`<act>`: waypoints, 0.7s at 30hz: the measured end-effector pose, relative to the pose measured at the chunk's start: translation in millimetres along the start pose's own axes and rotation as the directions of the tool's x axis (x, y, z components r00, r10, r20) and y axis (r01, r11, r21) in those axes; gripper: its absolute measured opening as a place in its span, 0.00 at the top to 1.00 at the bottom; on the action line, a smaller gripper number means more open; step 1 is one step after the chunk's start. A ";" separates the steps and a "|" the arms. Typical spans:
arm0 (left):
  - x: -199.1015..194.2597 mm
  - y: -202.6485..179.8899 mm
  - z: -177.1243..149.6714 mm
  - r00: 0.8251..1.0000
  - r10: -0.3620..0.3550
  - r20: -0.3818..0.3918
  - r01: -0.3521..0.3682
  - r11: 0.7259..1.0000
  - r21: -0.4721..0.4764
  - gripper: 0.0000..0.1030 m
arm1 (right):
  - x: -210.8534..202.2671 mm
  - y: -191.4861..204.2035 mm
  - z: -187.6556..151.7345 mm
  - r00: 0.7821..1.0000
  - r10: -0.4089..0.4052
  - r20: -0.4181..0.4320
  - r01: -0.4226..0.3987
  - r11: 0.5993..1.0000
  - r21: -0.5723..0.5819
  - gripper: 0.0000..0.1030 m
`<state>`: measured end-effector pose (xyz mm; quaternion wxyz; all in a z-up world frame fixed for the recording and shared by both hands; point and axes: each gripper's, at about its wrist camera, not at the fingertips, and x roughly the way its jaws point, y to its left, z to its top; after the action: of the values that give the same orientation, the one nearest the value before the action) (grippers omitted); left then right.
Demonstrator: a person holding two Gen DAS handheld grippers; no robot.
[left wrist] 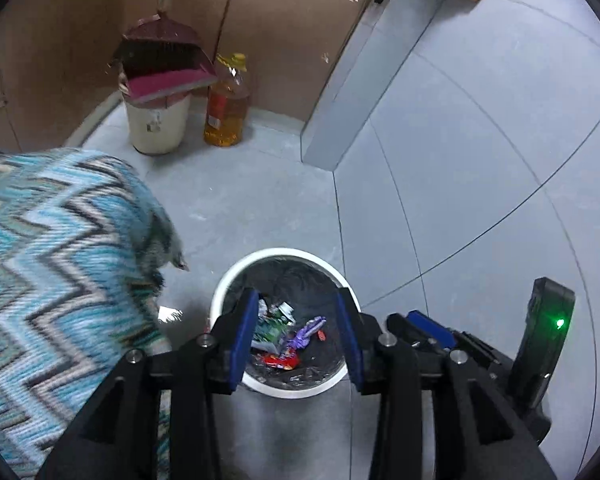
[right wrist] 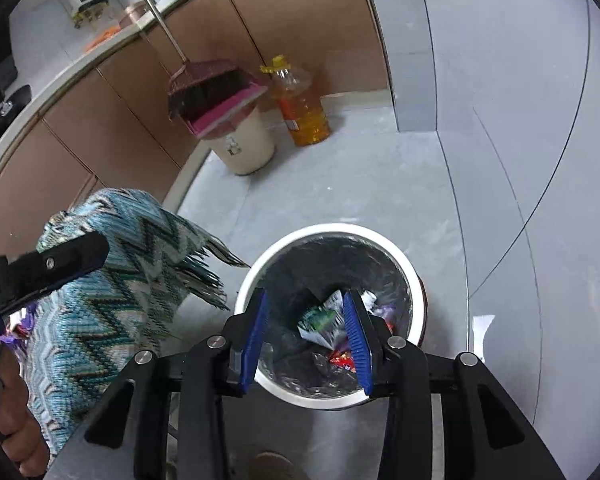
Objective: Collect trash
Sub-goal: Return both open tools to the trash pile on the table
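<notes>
We hold both grippers, left gripper [left wrist: 296, 340] and right gripper [right wrist: 306, 338], jaws open and empty, above the white trash bin [right wrist: 380, 236] on open grey floor [right wrist: 340, 184]; crumpled wrappers [right wrist: 320, 322] lie inside, beside a zigzag-clothed table [right wrist: 112, 280].

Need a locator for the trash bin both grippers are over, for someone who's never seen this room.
Start at the brown cabinet run and come forward across the grey floor, past the zigzag blue throw. The target is the white round bin with a dark liner, holding wrappers. Unlike the cream bucket by the cabinets, nothing covers it.
</notes>
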<state>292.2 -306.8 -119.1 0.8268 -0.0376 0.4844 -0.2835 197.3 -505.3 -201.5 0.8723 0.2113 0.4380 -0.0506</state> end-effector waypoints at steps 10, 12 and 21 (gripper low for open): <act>-125.5 28.5 -20.9 0.978 0.091 0.188 -0.091 0.996 -0.006 0.64 | -78.8 68.7 -1.7 0.988 0.084 0.130 -0.071 0.993 -0.097 0.62; -144.2 35.3 -26.6 0.972 0.101 0.212 -0.102 0.995 -0.007 0.64 | -96.3 86.3 -6.9 0.983 0.107 0.149 -0.089 0.988 -0.126 0.62; -250.2 74.3 -72.9 0.915 0.198 0.353 -0.208 0.978 -0.012 0.64 | -162.9 174.9 -26.7 0.953 0.218 0.211 -0.161 0.952 -0.260 0.62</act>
<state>171.8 -102.7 12.5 0.9254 -0.0264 0.3263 -0.1911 125.7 -351.7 -30.9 0.9382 0.1381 0.3112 0.0624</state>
